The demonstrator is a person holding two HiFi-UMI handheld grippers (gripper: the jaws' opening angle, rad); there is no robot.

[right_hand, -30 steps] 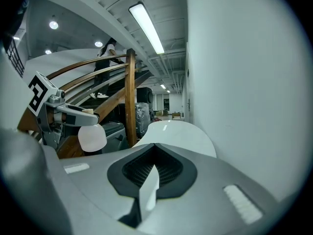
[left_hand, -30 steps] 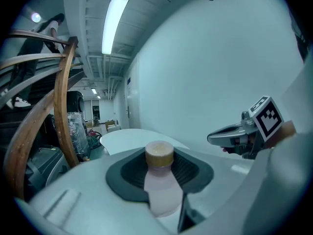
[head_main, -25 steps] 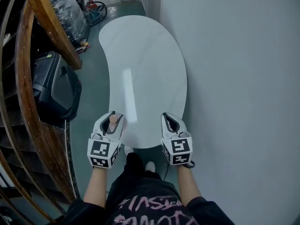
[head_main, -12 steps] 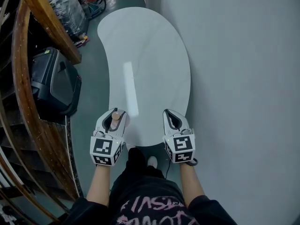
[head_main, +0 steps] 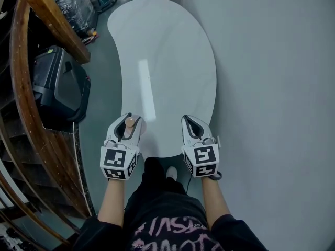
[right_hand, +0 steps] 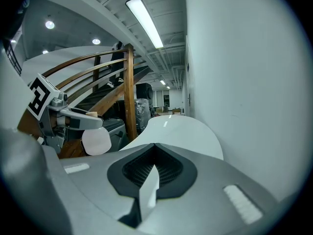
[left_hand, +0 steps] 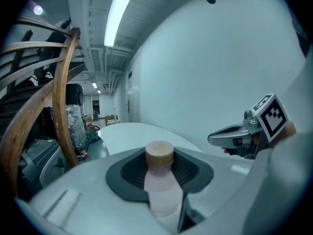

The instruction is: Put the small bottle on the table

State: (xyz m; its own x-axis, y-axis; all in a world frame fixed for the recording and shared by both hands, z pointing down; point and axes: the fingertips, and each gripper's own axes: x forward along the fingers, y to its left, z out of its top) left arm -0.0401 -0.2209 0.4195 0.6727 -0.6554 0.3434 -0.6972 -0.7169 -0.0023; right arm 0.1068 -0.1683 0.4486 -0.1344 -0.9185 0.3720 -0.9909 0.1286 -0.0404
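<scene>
Glossy white kidney-shaped table (head_main: 170, 56)

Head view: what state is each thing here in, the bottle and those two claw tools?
small bottle: capped, upright, held in the air, not yet on the table.
left gripper: shut on the small bottle.
right gripper: shut, empty.

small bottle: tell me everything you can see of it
The small bottle is pale pink, translucent plastic by its look, with a round tan cap. It stands upright, clamped between the left gripper's jaws, held at the near left edge of the white table, not set down.
</scene>
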